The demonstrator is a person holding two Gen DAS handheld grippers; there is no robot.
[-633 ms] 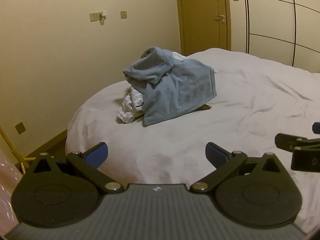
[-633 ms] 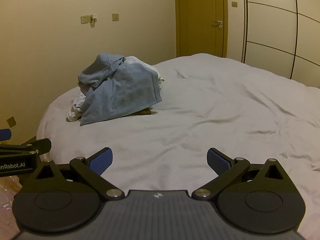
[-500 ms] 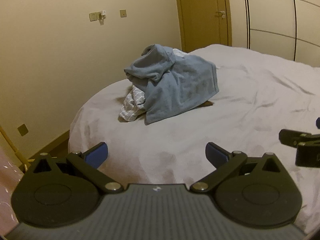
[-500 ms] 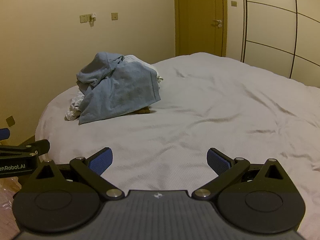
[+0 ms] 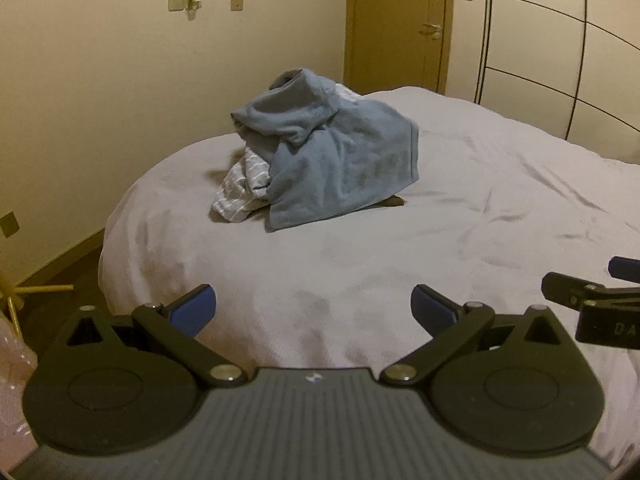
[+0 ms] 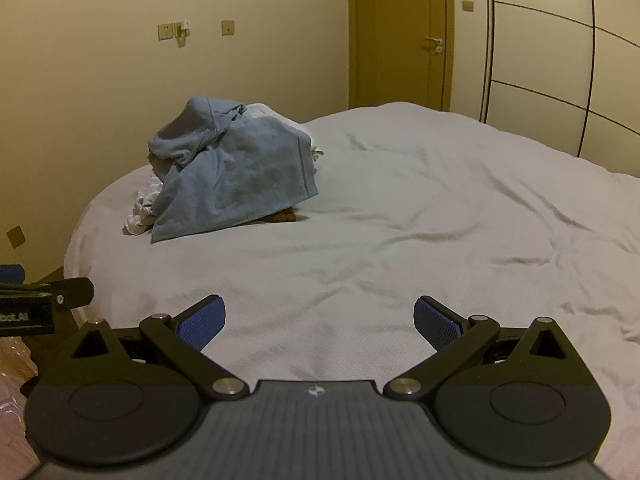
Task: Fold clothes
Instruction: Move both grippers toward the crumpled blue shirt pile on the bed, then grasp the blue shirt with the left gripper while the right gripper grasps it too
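A heap of clothes lies near the far left edge of the bed. A blue-grey garment (image 5: 340,160) (image 6: 240,176) drapes over the top, a white striped piece (image 5: 240,188) (image 6: 144,208) pokes out at its left, and something brown (image 5: 390,202) (image 6: 284,216) shows under its right hem. My left gripper (image 5: 314,306) hovers open over the bed's near edge, well short of the heap, holding nothing. My right gripper (image 6: 320,320) is open too, empty, to the right of the left one. The right gripper's fingers (image 5: 576,292) show at the left view's right edge.
The pale bedcover (image 6: 420,240) is wrinkled and spreads wide to the right of the heap. A wall with sockets (image 5: 188,0) stands behind, a door (image 5: 396,28) and panelled wardrobe (image 6: 560,60) at the back right. A yellow stand leg (image 5: 40,290) lies on the floor at left.
Both grippers have drifted slightly; the heap sits a little more central in the left view. Both jaws stay open and the clothes have not moved.
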